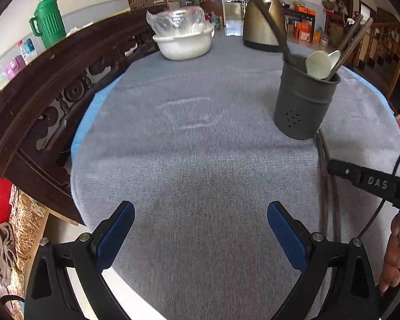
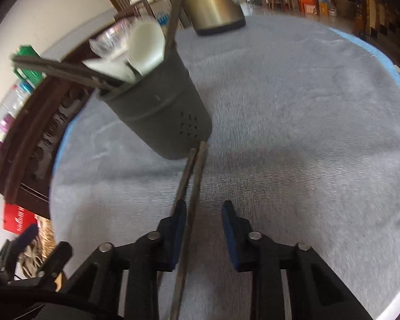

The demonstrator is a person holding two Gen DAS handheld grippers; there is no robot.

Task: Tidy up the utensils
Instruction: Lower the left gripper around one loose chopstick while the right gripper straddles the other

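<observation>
Where it stands at right of the left-wrist frame, grey utensil holder [image 1: 305, 98] contains white spoons [image 1: 318, 65] and dark chopsticks [image 1: 352, 42]. White bowl [image 1: 184, 45], upper centre, carries a plastic-wrapped dish [image 1: 177, 20]. Left gripper [image 1: 200, 237] gapes wide; right gripper [image 2: 204, 236] stands narrower, loose chopstick pair [image 2: 190, 186] between its jaws, unclamped.

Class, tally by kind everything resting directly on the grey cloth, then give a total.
Chopsticks, lying flat: 2
Grey utensil holder: 1
Metal kettle: 1
White basin: 1
Total: 5
</observation>
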